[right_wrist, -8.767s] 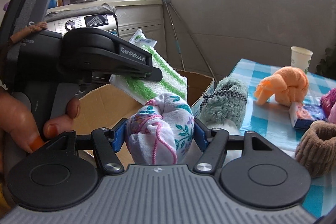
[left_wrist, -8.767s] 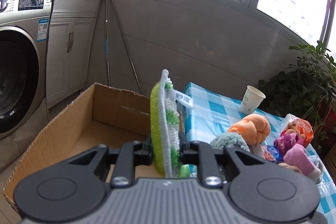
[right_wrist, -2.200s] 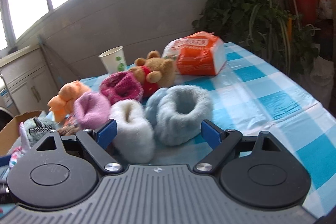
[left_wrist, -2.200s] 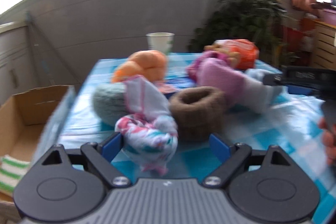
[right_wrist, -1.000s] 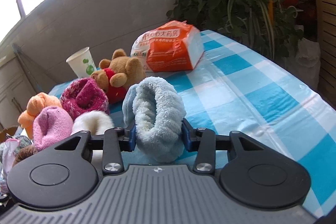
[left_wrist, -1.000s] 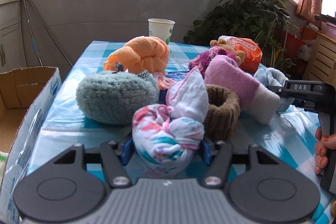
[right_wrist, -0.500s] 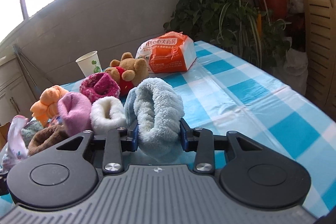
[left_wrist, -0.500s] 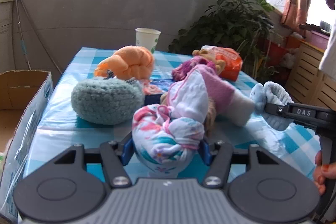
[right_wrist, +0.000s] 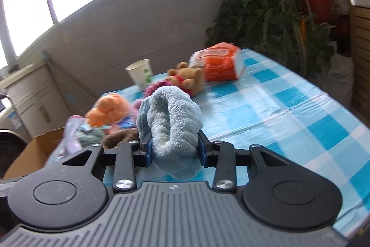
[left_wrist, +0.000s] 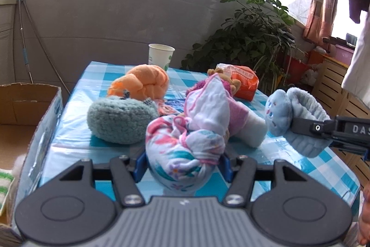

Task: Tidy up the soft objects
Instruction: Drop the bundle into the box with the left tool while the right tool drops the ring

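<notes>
My left gripper (left_wrist: 183,166) clamps the floral bundle (left_wrist: 185,152) above the table's (left_wrist: 300,168) near edge; my right gripper (right_wrist: 175,151) squeezes the blue slipper (right_wrist: 171,117), lifted over open checked cloth on the right. One box (left_wrist: 27,108) stands against the table's left edge. Beyond: one teal plush (left_wrist: 118,122), one orange plush (left_wrist: 141,82), one bear (right_wrist: 187,76), one cup (left_wrist: 160,57).

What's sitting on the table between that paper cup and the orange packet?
A small brown teddy bear lies between the paper cup and the orange packet, seen from the right wrist camera.
</notes>
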{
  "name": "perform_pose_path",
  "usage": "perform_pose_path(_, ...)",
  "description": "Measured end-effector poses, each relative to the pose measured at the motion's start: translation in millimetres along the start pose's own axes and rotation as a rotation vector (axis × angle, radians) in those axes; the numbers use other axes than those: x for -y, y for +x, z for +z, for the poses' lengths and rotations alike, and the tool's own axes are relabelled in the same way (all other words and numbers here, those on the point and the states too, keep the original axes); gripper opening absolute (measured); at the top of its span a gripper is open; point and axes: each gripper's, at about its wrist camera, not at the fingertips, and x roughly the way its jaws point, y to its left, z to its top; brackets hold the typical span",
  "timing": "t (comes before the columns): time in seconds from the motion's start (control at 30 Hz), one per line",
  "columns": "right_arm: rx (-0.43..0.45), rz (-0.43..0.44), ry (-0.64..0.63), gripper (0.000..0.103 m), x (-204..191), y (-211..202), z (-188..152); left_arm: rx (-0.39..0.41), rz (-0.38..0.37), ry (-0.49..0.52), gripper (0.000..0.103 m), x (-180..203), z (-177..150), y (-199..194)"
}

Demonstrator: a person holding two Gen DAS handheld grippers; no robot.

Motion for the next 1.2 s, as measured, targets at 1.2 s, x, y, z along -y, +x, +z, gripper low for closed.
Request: perform_pose_path(1.2, -0.144, 0.349, -0.161, 0.046, -171, 42, 11, 0.137, 0.265, -0.242, 0.062, -120, 44, -69)
